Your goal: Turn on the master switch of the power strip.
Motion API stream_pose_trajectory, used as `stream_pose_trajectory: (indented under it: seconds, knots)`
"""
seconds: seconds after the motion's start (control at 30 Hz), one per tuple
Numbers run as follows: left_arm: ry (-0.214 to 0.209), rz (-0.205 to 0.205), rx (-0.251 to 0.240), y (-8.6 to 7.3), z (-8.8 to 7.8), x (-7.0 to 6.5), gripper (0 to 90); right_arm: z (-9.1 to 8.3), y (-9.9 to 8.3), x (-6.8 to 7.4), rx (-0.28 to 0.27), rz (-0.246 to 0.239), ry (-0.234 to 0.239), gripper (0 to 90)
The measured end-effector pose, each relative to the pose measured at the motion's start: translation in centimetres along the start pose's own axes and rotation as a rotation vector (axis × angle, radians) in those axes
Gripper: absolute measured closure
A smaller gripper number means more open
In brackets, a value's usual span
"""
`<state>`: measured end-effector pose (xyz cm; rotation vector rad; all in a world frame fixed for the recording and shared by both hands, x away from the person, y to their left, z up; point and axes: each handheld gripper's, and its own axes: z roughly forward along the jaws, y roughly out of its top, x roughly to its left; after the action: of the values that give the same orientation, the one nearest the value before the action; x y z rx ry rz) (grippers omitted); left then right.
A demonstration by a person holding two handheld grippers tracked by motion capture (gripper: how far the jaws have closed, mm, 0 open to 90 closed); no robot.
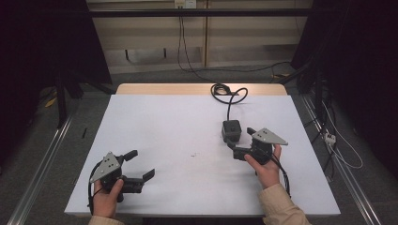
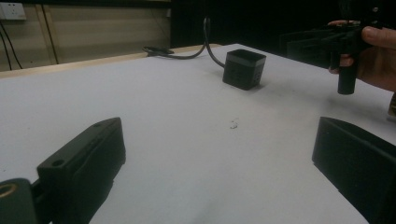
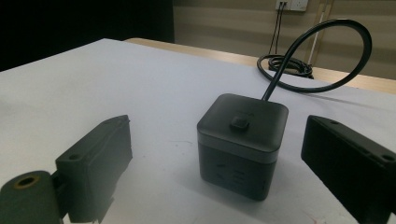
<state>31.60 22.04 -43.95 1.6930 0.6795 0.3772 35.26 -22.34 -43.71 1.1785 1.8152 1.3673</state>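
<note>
Your right gripper (image 1: 240,142) stands wide open, with the black cube (image 1: 231,131) just ahead of its jaws, between their lines and untouched. Your left gripper (image 1: 139,164) is open wide too, well apart from it.

**Both grippers held wide, hands low at the near edge**

The left hand (image 1: 107,194) holds the left gripper (image 1: 140,164) at about 7 o'clock in the high view, jaws spread wide and aimed toward 2 o'clock. The right hand (image 1: 265,166) grips the right gripper (image 1: 240,140) at about 4 o'clock, jaws parted, aimed toward 10 o'clock. A beige sleeve (image 1: 280,206) covers the right forearm.
</note>
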Motion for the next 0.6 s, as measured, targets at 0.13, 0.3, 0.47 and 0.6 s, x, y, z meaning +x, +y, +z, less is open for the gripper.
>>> stream_pose_trajectory:
  seconds: [0.13, 0.3, 0.47, 0.6]
  knots:
    - [-0.001, -0.001, 0.000, 0.00, 0.00, -0.03, 2.4, 0.33, -0.02, 0.15, 0.008, -0.004, 0.013, 8.2]
    - [-0.002, 0.000, 0.000, 0.01, 0.01, -0.02, 2.4, 0.62, 0.11, 0.14, 0.009, -0.007, 0.013, 8.0]
    - [-0.002, -0.001, 0.000, 0.00, -0.01, -0.03, 2.4, 0.85, 0.30, 0.19, 0.009, -0.004, 0.017, 8.0]
    - [0.000, -0.004, -0.001, 0.00, -0.01, 0.00, 2.4, 1.03, 0.39, 0.23, 0.012, -0.007, 0.020, 8.0]
